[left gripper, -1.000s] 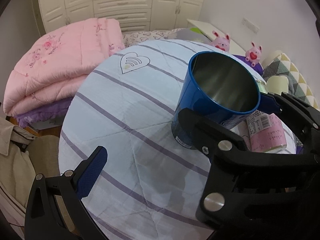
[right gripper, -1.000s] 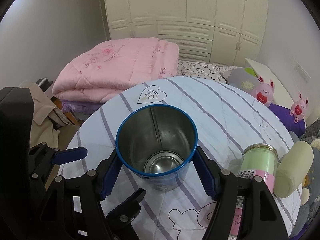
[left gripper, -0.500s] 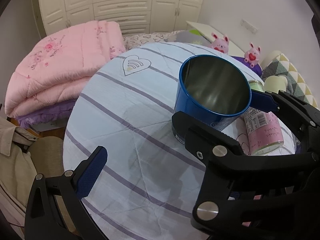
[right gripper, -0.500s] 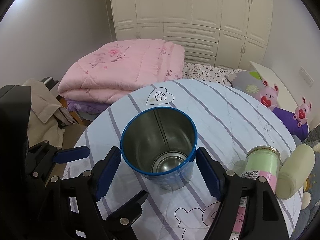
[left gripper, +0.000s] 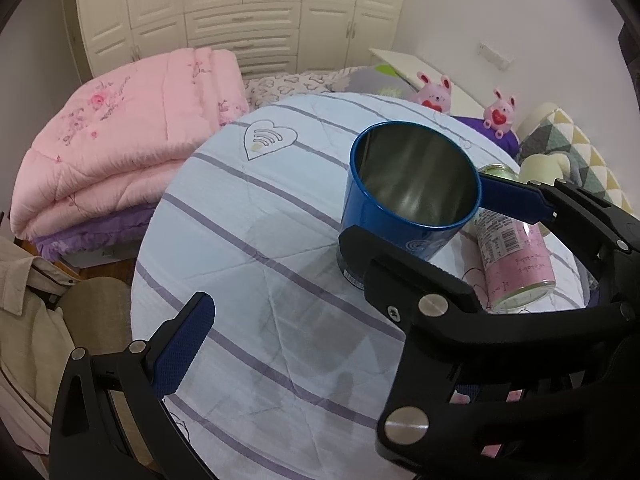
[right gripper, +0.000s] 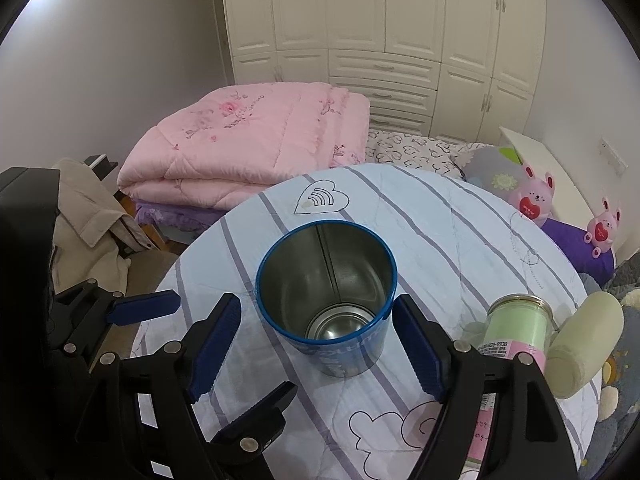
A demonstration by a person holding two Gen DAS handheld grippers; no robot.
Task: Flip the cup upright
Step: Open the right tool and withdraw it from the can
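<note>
The blue metal cup with a bare steel inside (right gripper: 326, 300) stands upright, mouth up, on the round tabletop under a pale blue striped quilted cloth (right gripper: 460, 240). The right tool (right gripper: 318, 344) is spread, its blue pads flanking the cup; contact cannot be judged. The left tool (left gripper: 280, 320) is also spread wide, holding nothing, left of the cup. A pink-labelled glass jar with pale green contents (right gripper: 516, 328) stands just right of the cup.

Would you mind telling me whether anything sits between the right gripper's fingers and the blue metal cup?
Nothing visible does. The blue metal cup stands upright between the open right gripper fingers, with bare striped cloth in both gaps.
</note>
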